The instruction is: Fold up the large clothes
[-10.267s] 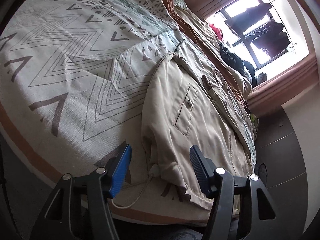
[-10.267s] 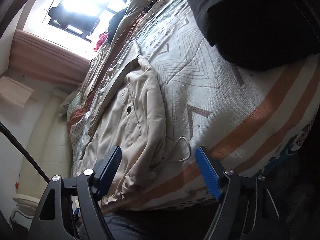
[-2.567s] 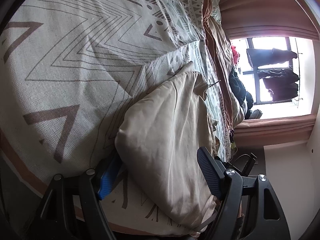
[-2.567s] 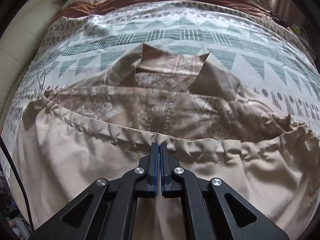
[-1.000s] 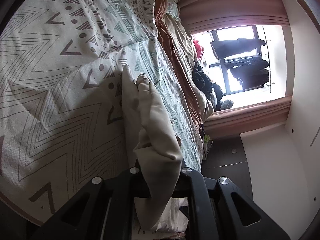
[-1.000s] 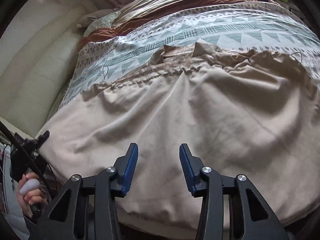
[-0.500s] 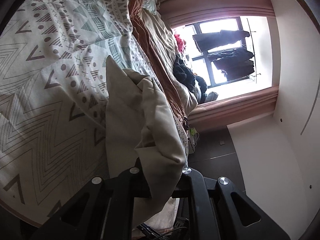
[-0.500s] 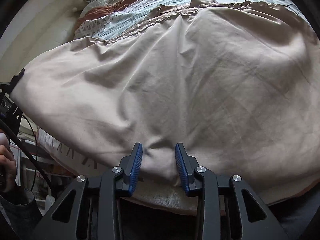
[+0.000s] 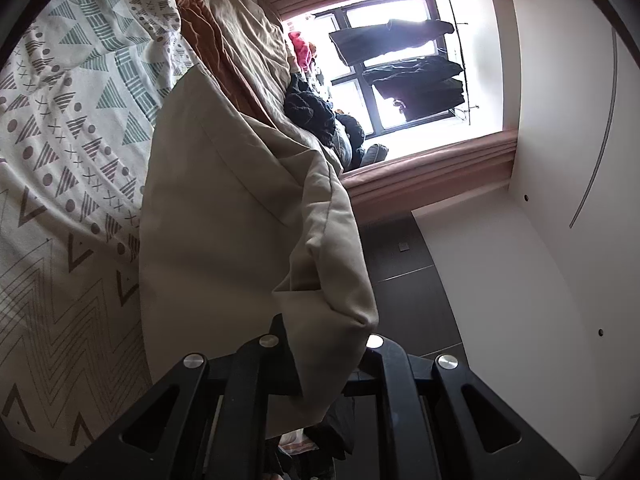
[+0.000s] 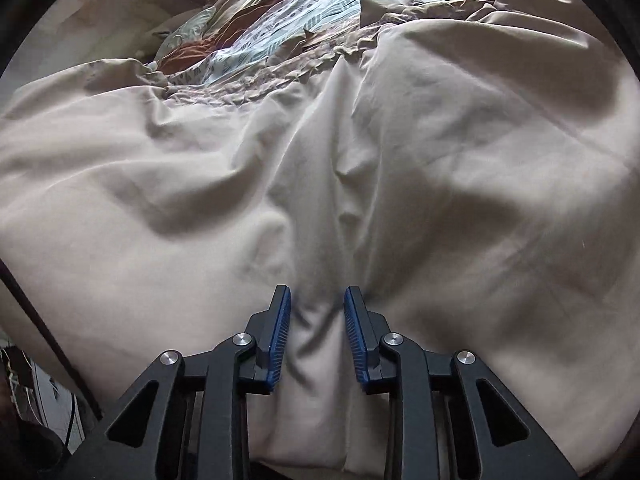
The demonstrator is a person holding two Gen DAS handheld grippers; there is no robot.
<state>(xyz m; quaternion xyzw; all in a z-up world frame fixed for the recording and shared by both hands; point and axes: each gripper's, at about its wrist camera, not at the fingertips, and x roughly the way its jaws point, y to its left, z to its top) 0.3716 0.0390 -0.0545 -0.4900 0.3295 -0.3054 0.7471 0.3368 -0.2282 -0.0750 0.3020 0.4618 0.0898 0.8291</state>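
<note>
Left gripper (image 9: 324, 344) clamps beige jacket (image 9: 224, 216); right gripper (image 10: 316, 320) part-open, fabric bunched between.

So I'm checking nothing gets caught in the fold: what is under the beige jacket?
Beside the beige jacket, the patterned bedspread runs beneath its edge. Anything else under it is covered by cloth in both views.

Beige garment (image 10: 400, 160): matt woven cloth, smooth, soft creases. Bedspread (image 9: 68, 128): coarser printed cloth, matt. Right tool (image 10: 316, 320): matt black plastic arms, ribbed blue pads (image 10: 280, 332), shiny metal rivets. Left tool (image 9: 320, 360): same black plastic. Curtain (image 9: 432, 168): pleated pinkish cloth.
</note>
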